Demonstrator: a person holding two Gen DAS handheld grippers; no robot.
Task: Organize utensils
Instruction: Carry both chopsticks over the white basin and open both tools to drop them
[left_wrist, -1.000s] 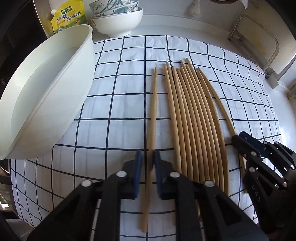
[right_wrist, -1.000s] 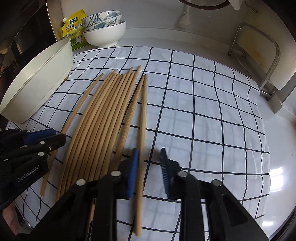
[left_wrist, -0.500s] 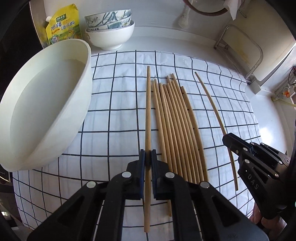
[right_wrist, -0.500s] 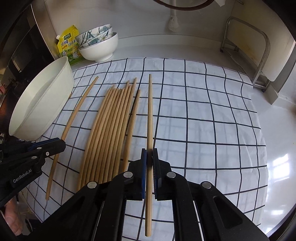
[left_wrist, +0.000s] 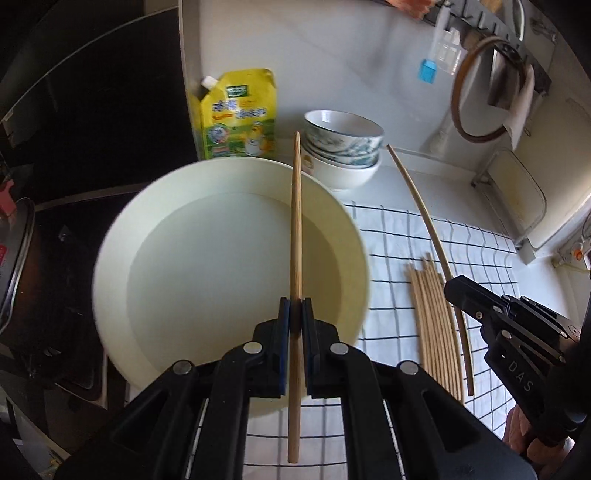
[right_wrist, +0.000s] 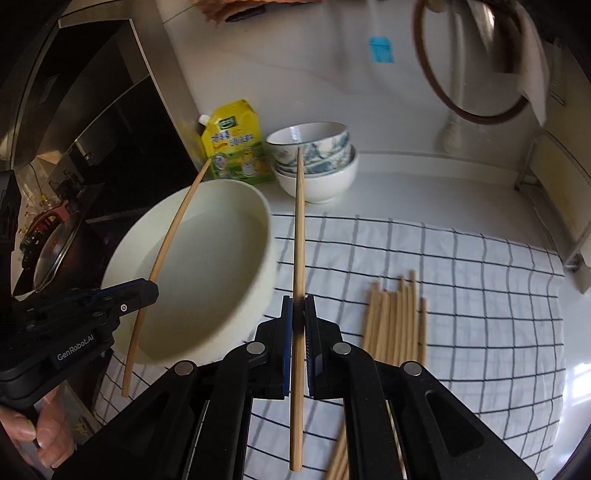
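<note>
My left gripper (left_wrist: 295, 301) is shut on a wooden chopstick (left_wrist: 296, 221) and holds it in the air above the white basin (left_wrist: 110, 258). In the right wrist view, my right gripper (right_wrist: 298, 299) is shut on a second chopstick (right_wrist: 300, 229), lifted beside the basin's wall (right_wrist: 258, 258) over the checked cloth (right_wrist: 480, 280). Each gripper shows in the other's view: the right gripper (left_wrist: 452, 286) with its chopstick (left_wrist: 424, 214), the left gripper (right_wrist: 151, 290) with its own chopstick (right_wrist: 173, 236). Several chopsticks (right_wrist: 395, 317) lie bundled on the cloth.
Stacked patterned bowls (left_wrist: 343, 147) and a yellow pouch (left_wrist: 240, 114) stand against the back wall behind the basin. A dark stove with a pot lid (right_wrist: 55, 243) lies to the left. A wire rack (left_wrist: 517, 184) stands at the right edge of the counter.
Both grippers shut on one chopstick each, lifted them off the cloth and swung left and up. The left one now hangs over the basin. The bundle stays on the cloth.
</note>
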